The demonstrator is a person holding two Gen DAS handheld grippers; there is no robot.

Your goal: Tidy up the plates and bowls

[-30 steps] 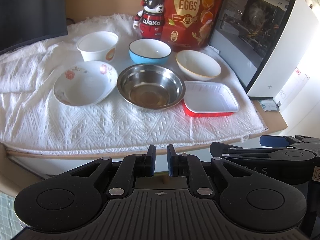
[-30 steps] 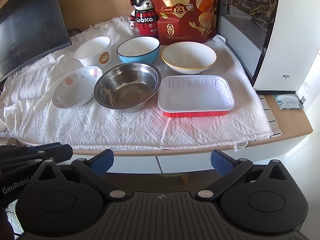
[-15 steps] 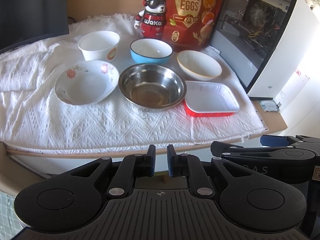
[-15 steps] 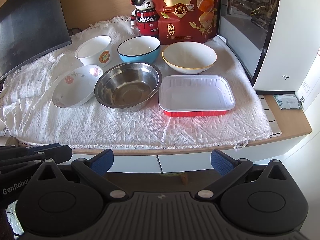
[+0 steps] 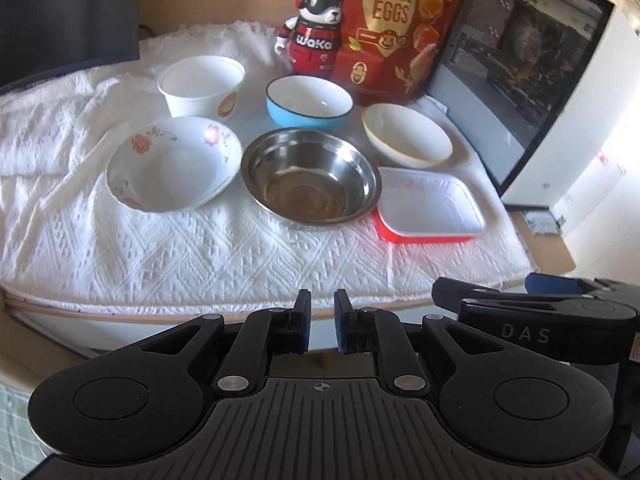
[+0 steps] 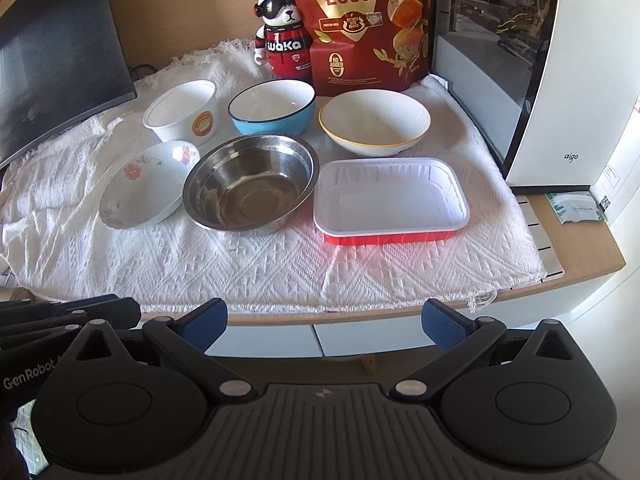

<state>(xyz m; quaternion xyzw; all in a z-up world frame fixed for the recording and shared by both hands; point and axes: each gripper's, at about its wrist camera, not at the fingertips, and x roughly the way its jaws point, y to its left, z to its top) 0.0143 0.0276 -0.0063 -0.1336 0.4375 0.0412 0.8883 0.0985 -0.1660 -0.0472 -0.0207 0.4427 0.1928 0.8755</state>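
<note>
Plates and bowls lie in two rows on a white woven cloth (image 6: pixel 256 272) spread over the wooden surface (image 6: pixel 588 256), none stacked. The largest piece, a stainless steel bowl (image 6: pixel 250 184), sits mid front row, its rim touching the floral plate (image 6: pixel 146 186) on its left (that plate is tilted, leaning up toward the steel bowl) and just beside the red foil tray (image 6: pixel 390 200) with a white lining on its right. Behind the tray is a white bowl with a yellow rim (image 6: pixel 374 122); behind the steel bowl a blue bowl (image 6: pixel 272 108) with a white inside; and at the back left a white paper cup-bowl (image 6: pixel 182 112) bearing an orange label, the smallest of the six. At the back stand a red quail eggs bag (image 6: pixel 360 24) and a panda figurine (image 6: pixel 282 42), with a white glass-sided computer case (image 6: pixel 560 72) on the right and a dark monitor (image 6: pixel 56 60) on the left. The left hand-held gripper (image 5: pixel 322 326) hangs off the near edge of the surface, its jaws drawn together with nothing between them. The right hand-held gripper (image 6: pixel 324 324) hangs beside it, blue pads (image 6: pixel 444 326) spread wide and empty, well short of the dishes.
</note>
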